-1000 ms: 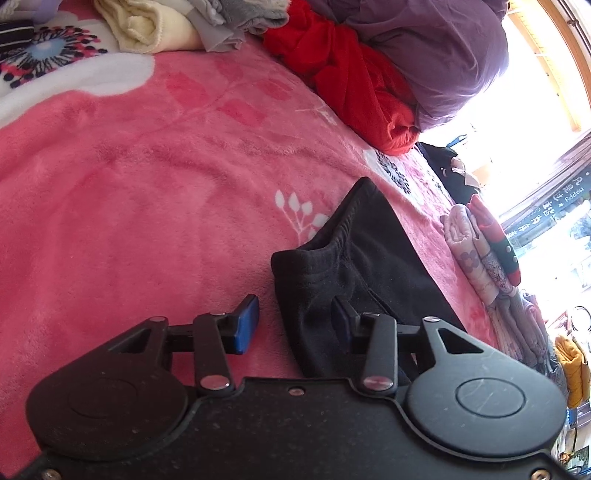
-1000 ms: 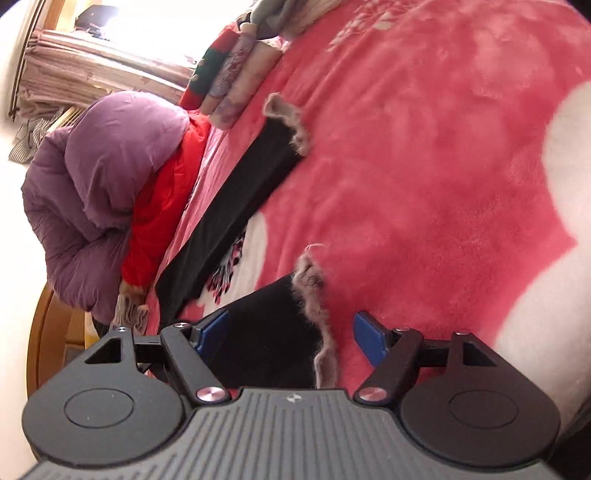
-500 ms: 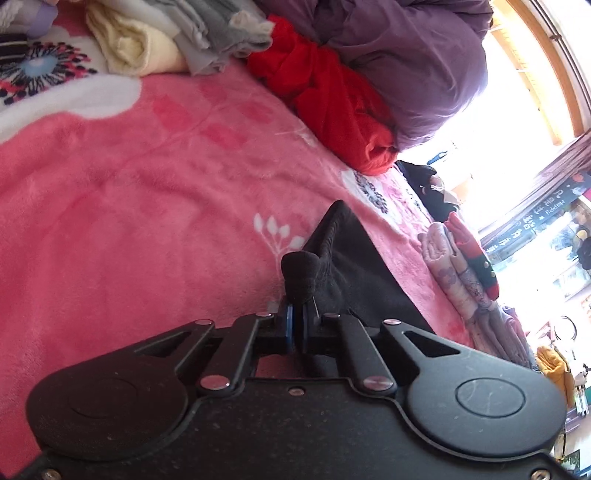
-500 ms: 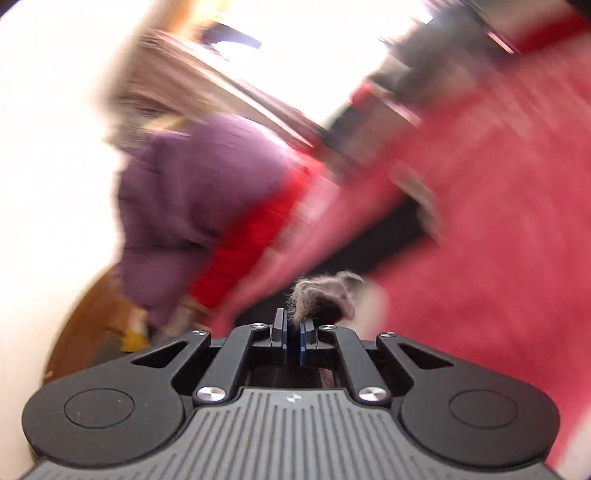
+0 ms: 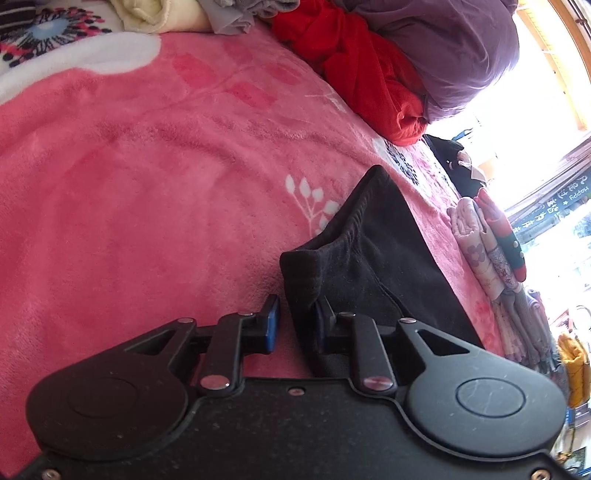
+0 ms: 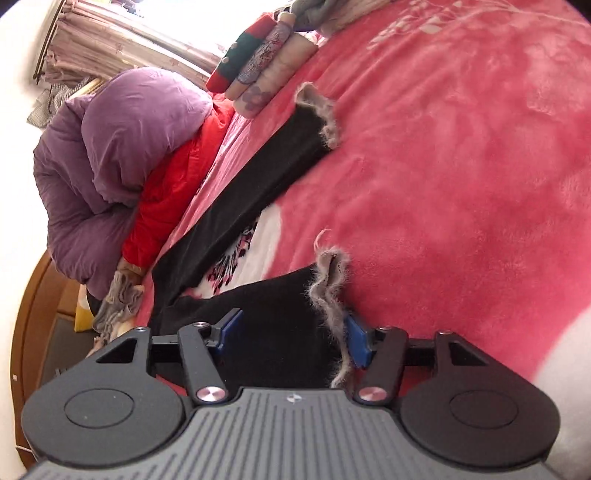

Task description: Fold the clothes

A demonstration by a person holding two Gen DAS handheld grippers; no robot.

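Black trousers (image 5: 373,258) with a grey fleece lining lie on the pink floral blanket (image 5: 147,184). In the left wrist view their waistband corner stands bunched between the blue pads of my left gripper (image 5: 295,321). Those jaws are opening by a narrow gap and the left pad is just clear of the cloth. In the right wrist view the near trouser leg (image 6: 273,317) and its fuzzy grey cuff (image 6: 328,280) lie between the pads of my right gripper (image 6: 293,338). Its jaws are opening wide and do not press the cloth. The far leg (image 6: 258,184) stretches away to its own cuff (image 6: 317,110).
A purple padded quilt (image 5: 443,44) and a red garment (image 5: 362,74) are heaped at the blanket's far side. Cream and grey clothes (image 5: 166,14) lie beyond them. A stack of folded clothes (image 6: 258,70) sits near the bright window. A wooden bed frame (image 6: 33,295) curves at the left.
Half a second ago both grippers were shut on the cloth, the right one raised and swinging. Now both have let go and the trousers rest on the blanket again.
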